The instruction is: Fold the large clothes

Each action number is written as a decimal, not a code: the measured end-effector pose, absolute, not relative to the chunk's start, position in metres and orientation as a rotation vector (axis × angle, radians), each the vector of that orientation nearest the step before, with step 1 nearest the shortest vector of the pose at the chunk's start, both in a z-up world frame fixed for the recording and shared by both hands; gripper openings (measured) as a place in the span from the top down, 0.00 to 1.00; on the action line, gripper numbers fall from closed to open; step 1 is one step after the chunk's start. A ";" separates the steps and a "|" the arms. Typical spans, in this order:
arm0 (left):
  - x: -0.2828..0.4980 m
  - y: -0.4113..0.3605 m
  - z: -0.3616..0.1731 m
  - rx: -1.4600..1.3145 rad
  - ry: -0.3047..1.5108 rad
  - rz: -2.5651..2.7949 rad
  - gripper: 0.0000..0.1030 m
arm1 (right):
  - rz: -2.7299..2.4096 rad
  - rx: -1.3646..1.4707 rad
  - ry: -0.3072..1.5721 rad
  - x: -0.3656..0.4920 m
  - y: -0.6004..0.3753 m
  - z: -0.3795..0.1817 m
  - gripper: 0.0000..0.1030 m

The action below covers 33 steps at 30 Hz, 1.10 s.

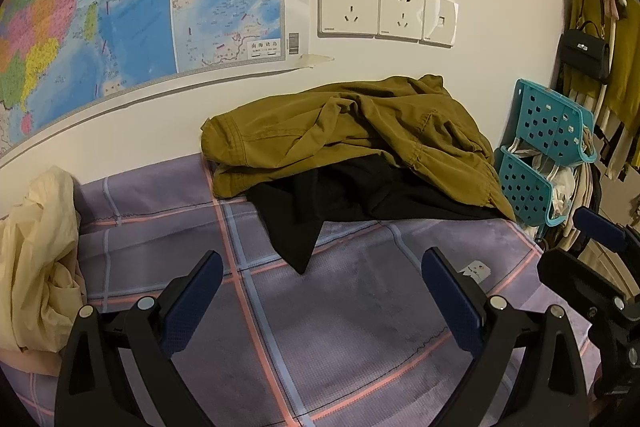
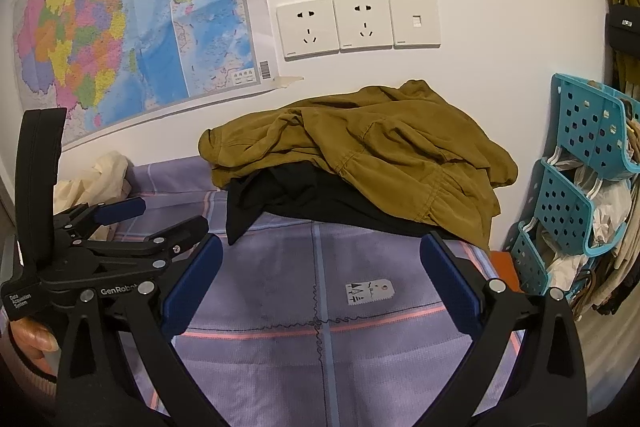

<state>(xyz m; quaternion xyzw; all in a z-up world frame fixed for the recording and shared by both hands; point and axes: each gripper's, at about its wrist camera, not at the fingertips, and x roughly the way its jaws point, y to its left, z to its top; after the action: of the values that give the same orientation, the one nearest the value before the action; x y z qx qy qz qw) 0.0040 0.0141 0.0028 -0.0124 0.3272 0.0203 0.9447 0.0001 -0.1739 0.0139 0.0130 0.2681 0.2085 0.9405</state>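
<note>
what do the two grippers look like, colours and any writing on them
Both the left gripper and right gripper are matte black plastic frames with silver rivets at the pivots and dark blue pads lining the jaws. The left one's body carries white lettering: "GenRobot" and "Data Acquisition System". No cables show.

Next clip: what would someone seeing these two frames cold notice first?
Probably the crumpled mustard-brown jacket heaped against the wall at the far edge of the purple plaid bed sheet, lying on top of a black garment whose corner spills toward the camera. Above and left of it, a brightly coloured wall map fills the wall. In the foreground the left gripper and right gripper are both open and hold nothing.
</note>
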 end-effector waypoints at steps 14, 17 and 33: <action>0.013 0.020 -0.002 -0.043 0.684 0.042 0.07 | 0.458 0.020 0.541 0.009 -0.173 0.017 0.05; 0.017 0.023 -0.003 -0.040 0.685 0.053 0.07 | 0.474 0.021 0.544 0.014 -0.172 0.018 0.05; 0.058 0.073 -0.022 -0.088 0.739 0.132 0.07 | 0.515 -0.146 0.580 0.096 -0.128 0.019 0.06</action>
<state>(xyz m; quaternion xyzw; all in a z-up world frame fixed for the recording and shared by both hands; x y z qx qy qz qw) 0.0576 0.0734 -0.0218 -0.0429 0.3609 0.0647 0.9294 0.0963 -0.1282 0.0185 -0.0712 0.2825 0.2506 0.9232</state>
